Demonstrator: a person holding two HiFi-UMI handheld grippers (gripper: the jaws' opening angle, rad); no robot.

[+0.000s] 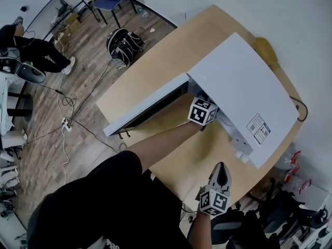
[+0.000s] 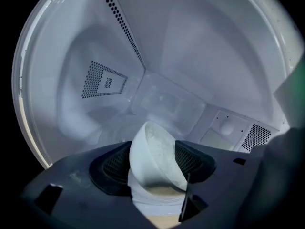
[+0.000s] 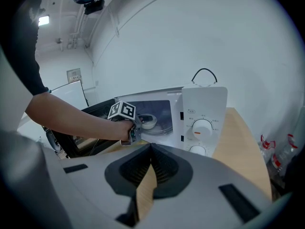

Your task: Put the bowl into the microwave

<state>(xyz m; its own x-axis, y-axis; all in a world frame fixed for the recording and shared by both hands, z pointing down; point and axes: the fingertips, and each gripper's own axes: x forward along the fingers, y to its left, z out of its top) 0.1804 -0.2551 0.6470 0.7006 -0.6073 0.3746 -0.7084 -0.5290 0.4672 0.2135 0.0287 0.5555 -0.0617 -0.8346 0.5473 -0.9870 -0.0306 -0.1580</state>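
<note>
The white microwave [image 1: 244, 87] stands on the wooden table [image 1: 155, 71] with its door [image 1: 150, 108] swung open to the left. My left gripper [image 2: 153, 168] reaches into the white cavity, shut on the white bowl [image 2: 152, 149], which tilts between the two pads just above the glass turntable. The right gripper view also shows the bowl [image 3: 148, 122] inside the cavity, with the marker cube [image 3: 123, 110] at the opening. My right gripper [image 1: 221, 169] hangs back over the table's near edge, shut and holding nothing.
The control panel with two dials [image 3: 202, 128] is on the microwave's right side. A black cable [image 3: 205, 73] loops behind it. On the floor to the left are a backpack [image 1: 123, 45], cables, a chair [image 1: 111, 1] and a seated person [image 1: 31, 48].
</note>
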